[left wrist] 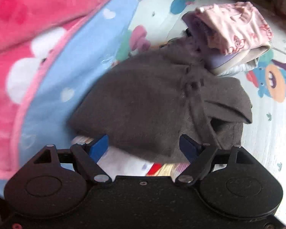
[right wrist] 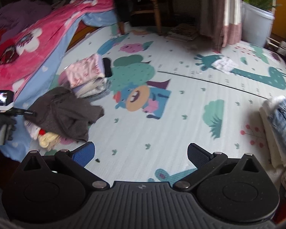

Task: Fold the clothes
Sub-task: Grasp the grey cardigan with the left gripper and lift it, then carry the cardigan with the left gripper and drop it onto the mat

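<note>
Hovering wide open, the left hand-held gripper [left wrist: 144, 147] faces the grey garment [left wrist: 152, 103] just ahead; pinch an edge, not the bulk.

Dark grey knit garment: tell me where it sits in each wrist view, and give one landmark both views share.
Left wrist view: the dark grey knit garment fills the centre, just beyond the open left gripper.
Right wrist view: it lies at left of centre, on the printed play mat.
Shared landmark: the folded pink patterned cloth topping the pile behind it.
</note>
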Tool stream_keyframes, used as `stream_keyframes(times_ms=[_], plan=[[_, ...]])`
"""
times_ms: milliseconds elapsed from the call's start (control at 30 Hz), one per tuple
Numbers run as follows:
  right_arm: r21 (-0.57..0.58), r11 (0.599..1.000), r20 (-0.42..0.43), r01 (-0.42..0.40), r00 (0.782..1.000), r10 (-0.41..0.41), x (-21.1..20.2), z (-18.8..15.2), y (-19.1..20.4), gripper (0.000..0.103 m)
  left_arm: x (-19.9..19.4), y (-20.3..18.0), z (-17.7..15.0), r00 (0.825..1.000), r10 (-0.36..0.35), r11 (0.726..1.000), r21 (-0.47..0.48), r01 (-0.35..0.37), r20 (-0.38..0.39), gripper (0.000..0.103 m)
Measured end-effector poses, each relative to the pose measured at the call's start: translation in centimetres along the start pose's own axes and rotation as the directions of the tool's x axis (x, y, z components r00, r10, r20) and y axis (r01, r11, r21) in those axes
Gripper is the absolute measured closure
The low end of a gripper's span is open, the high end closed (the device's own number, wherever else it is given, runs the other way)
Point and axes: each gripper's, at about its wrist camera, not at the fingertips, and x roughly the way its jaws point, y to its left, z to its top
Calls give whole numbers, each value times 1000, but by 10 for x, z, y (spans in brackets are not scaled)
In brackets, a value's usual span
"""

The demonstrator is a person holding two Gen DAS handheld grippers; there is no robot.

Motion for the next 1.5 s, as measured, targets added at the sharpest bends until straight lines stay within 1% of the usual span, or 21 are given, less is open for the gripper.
stream_keyframes(times_ms=[67,133,200,267,300,400,433,500,567,633,733,800,933,1000,1067,1167,1267,1300,1333,1400,1500], plan=[[-33,999,-24,-8,1000,7,9,1,8,0,13,-12,1,1000,-28,997,78,27,13,20],[-59,998,-48,-18,999,15,17,2,13,0,23,-8,5,1000,-17,998,54,17,0,21],[-72,997,-66,-20,998,16,23,3,17,0,32,-4,10,1000,-7,999,31,8,-14,52],[-75,997,-77,-11,997,5,27,2,17,0,42,1,14,1000,2,1000,7,-2,-28,91],[-72,997,-79,-6,997,1,28,1,16,0,45,3,16,999,5,1000,-10,-5,-33,92],[-56,998,-77,4,997,-8,26,-1,10,0,24,37,28,999,-40,977,-208,45,26,96],[-51,999,-73,6,997,-10,24,-2,7,0,10,48,34,993,-82,954,-282,103,84,98],[-40,999,-59,10,998,-12,18,-2,4,0,-18,68,46,966,-151,883,-410,227,209,99],[-24,1000,-41,8,999,-9,11,-2,0,0,-53,77,57,917,-210,821,-448,354,339,99],[-11,1000,-19,3,1000,-3,3,-2,-3,0,-95,80,67,855,-252,777,-432,458,453,99],[-4,1000,18,8,1000,-8,-11,-2,-6,0,-163,69,81,738,-325,735,-333,590,591,99],[0,1000,40,18,999,-18,-20,-3,-10,0,-207,54,87,655,-383,708,-248,661,651,99],[36,998,65,46,997,-48,-35,-10,-30,0,-279,6,86,506,-515,648,-72,758,692,99],[61,996,70,62,995,-66,-40,-14,-44,0,-308,-20,82,414,-584,592,18,806,698,99],[93,992,74,86,993,-93,-46,-20,-61,0,-336,-46,81,332,-646,542,107,833,687,99],[148,981,78,125,987,-137,-54,-28,-89,0,-371,-81,83,209,-738,435,216,874,641,99],[203,966,79,161,981,-180,-60,-39,-113,0,-394,-116,83,136,-784,376,289,880,606,99],[221,960,79,173,978,-194,-62,-43,-121,0,-399,-124,83,118,-793,354,293,888,598,99],[239,953,78,184,975,-208,-64,-47,-129,0,-402,-131,85,114,-794,352,300,887,597,99],[275,939,76,207,969,-236,-68,-54,-146,0,-403,-141,86,129,-788,368,291,883,602,99],[329,913,71,240,958,-277,-74,-65,-170,0,-383,-149,91,217,-763,423,216,880,608,99]])
